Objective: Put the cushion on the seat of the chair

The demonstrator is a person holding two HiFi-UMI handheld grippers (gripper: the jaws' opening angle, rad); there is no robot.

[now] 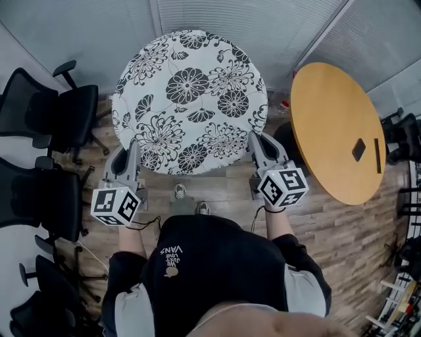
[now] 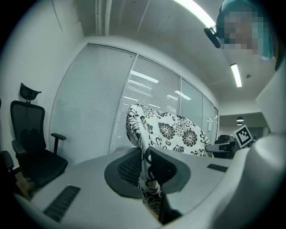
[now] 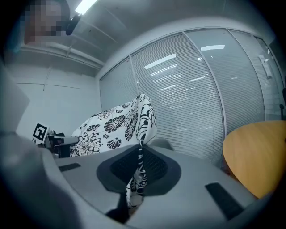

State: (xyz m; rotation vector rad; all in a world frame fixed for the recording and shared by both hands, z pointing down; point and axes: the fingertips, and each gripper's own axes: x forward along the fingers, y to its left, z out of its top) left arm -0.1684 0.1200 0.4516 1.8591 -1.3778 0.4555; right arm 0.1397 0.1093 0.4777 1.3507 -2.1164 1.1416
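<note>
Grippers, two, held out ahead of a person in a black top (image 1: 197,263): left gripper (image 1: 133,158) clamped on the near-left edge of the cushion (image 1: 191,99), fabric pinched between the pads; right gripper (image 1: 258,150) likewise closed on the near-right edge. Cushion round, white with black flowers, held up between both grippers above the wooden floor (image 1: 342,230). Beyond, at left: black office chairs (image 1: 62,112). At right: round wooden surface (image 1: 332,128) bearing a small dark item (image 1: 358,149). Farthest: window blinds (image 1: 230,16).
</note>
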